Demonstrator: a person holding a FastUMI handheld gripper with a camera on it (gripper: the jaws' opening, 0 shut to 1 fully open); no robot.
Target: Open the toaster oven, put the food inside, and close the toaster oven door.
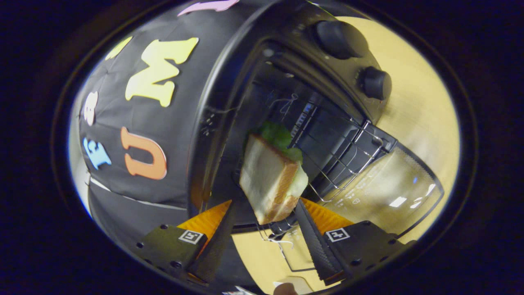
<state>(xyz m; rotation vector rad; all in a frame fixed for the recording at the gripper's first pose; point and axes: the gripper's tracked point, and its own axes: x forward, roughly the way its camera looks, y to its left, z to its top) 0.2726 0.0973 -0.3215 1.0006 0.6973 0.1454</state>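
The view is rolled sideways. The black toaster oven (pixel 221 94) stands open, with its glass door (pixel 389 184) folded down toward the table. A wire rack (pixel 348 155) shows inside the cavity and reaches out over the door. The sandwich (pixel 268 180), white bread with green lettuce, sits tilted at the oven mouth against the near end of the rack. It lies between the tips of my gripper (pixel 264 205). The right fingertip (pixel 305 217) is at its crust edge. A dark gap separates the left fingertip (pixel 225 221) from the bread face, so the gripper stands open.
Two round black knobs (pixel 339 39) (pixel 374 83) sit on the oven's control panel beside the cavity. The oven rests on a light wooden table (pixel 421 110). The booth's black cloth wall (pixel 135 123) is behind the oven.
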